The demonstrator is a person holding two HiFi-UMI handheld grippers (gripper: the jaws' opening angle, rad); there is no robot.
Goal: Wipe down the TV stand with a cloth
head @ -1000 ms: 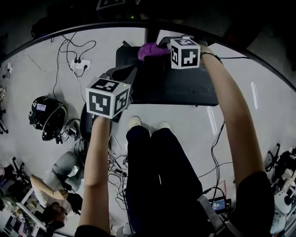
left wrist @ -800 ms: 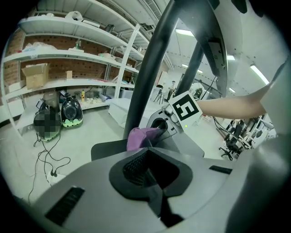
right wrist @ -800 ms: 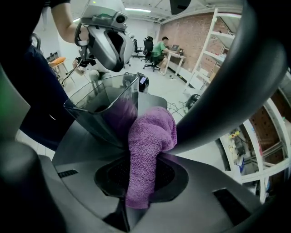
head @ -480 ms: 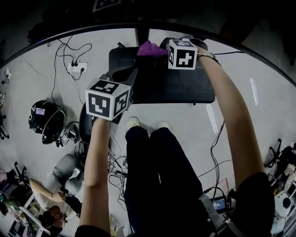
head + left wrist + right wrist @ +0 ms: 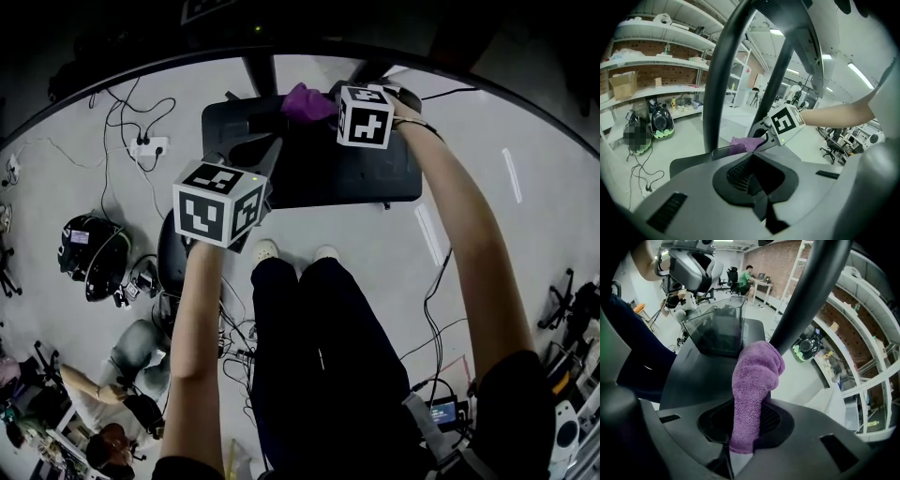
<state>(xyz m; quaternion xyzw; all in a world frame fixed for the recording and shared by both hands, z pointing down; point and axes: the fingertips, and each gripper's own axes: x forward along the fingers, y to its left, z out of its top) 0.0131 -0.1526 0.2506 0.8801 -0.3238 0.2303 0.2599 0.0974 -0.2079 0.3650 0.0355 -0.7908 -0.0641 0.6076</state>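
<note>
The TV stand's flat black base (image 5: 347, 173) lies on the pale floor before my feet, with its dark pole (image 5: 806, 296) rising at the back. A purple cloth (image 5: 305, 100) rests at the base's rear edge beside the pole. My right gripper (image 5: 328, 94) is shut on the cloth (image 5: 752, 390), which hangs out of the jaws onto the base (image 5: 708, 376). Over the base's left part hovers my left gripper (image 5: 267, 155), shut and empty (image 5: 752, 161). Its view shows the cloth (image 5: 743, 144) and the right gripper's marker cube (image 5: 786, 123) beyond the pole (image 5: 719, 79).
A smoked plastic holder (image 5: 717, 329) stands on the base. Cables and a power strip (image 5: 150, 147) lie on the floor to the left, with black gear (image 5: 89, 248) and a seated person (image 5: 94, 403) further left. My shoes (image 5: 267, 250) touch the base's front edge. Shelves (image 5: 656, 61) line the wall.
The right gripper with the cloth has slid a little rightwards along the base's rear edge. The head view has shifted, so the stand sits further left. The left gripper has barely moved.
</note>
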